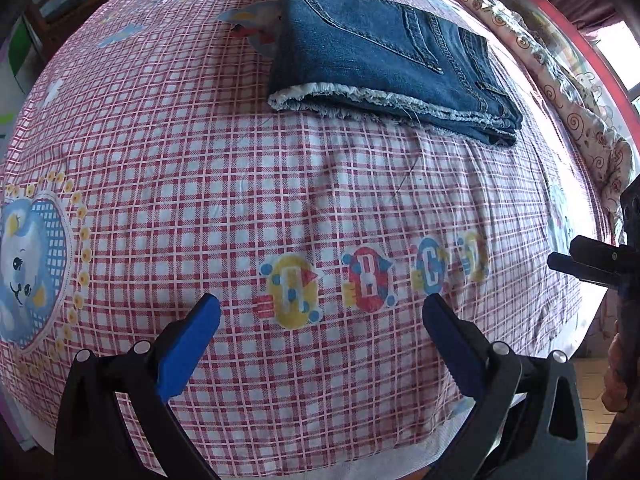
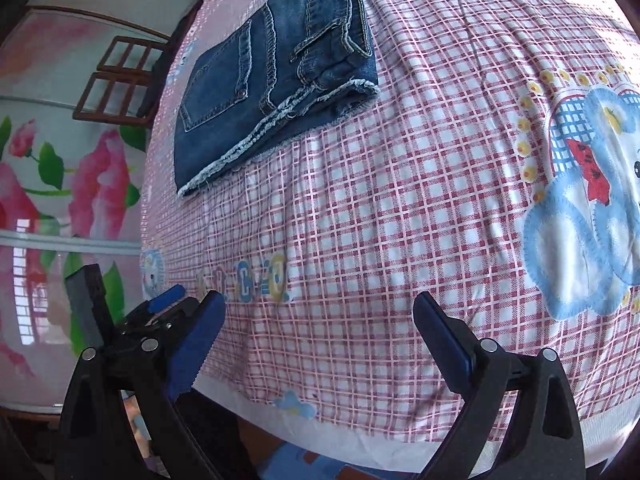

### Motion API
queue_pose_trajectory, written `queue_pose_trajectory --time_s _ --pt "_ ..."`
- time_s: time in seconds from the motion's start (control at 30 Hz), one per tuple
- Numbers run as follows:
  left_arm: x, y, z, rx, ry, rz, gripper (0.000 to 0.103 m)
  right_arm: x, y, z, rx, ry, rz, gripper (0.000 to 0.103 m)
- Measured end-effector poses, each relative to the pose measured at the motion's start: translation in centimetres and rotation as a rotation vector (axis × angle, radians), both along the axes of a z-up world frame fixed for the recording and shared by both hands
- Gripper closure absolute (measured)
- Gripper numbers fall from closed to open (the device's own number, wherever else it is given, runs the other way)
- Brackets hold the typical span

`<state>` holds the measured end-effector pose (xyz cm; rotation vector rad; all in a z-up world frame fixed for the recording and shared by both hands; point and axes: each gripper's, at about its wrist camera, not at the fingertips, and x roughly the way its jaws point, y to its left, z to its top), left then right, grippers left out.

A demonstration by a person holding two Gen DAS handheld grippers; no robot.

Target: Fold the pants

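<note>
Folded pants [image 1: 384, 52] lie on bedsheet [image 1: 200, 184] (both tools apparently empty).

A red-checked bedsheet [image 1: 240, 160] with bear print [image 2: 592, 216]; wooden chair [image 2: 116, 88] beside.

Black frames, blue-padded fingers [image 1: 188, 352], silver round screws [image 2: 488, 345]

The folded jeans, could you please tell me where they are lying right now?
The folded jeans lie on the checked bedsheet, beyond the printed ABCD letters: upper centre in the left wrist view, upper left in the right wrist view.
</note>
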<state>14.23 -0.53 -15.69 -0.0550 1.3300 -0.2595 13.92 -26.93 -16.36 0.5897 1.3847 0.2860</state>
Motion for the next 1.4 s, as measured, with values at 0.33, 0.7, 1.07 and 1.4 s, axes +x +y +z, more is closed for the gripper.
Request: queue_pose_trajectory --time_s 0.33,0.7,1.07,1.4 --pt "-3.5 -1.1 3.2 0.256 -0.196 0.131 0.002 -4.6 6.4 4.6 -0.639 -0.255 0.072 0.009" --pt "-5.4 0.3 14.0 0.248 -0.747 0.281 0.002 -5.0 6.8 14.7 -0.823 -0.684 -0.125 0.009" --pt "-6.8 0.4 14.7 0.269 -0.867 0.316 0.002 -6.6 7.6 17.4 -0.753 -0.837 -0.226 0.009" --pt "-7.4 -0.5 14.3 0.275 -0.865 0.304 0.002 -6.3 9.0 16.0 -0.759 -0.816 -0.206 0.009"
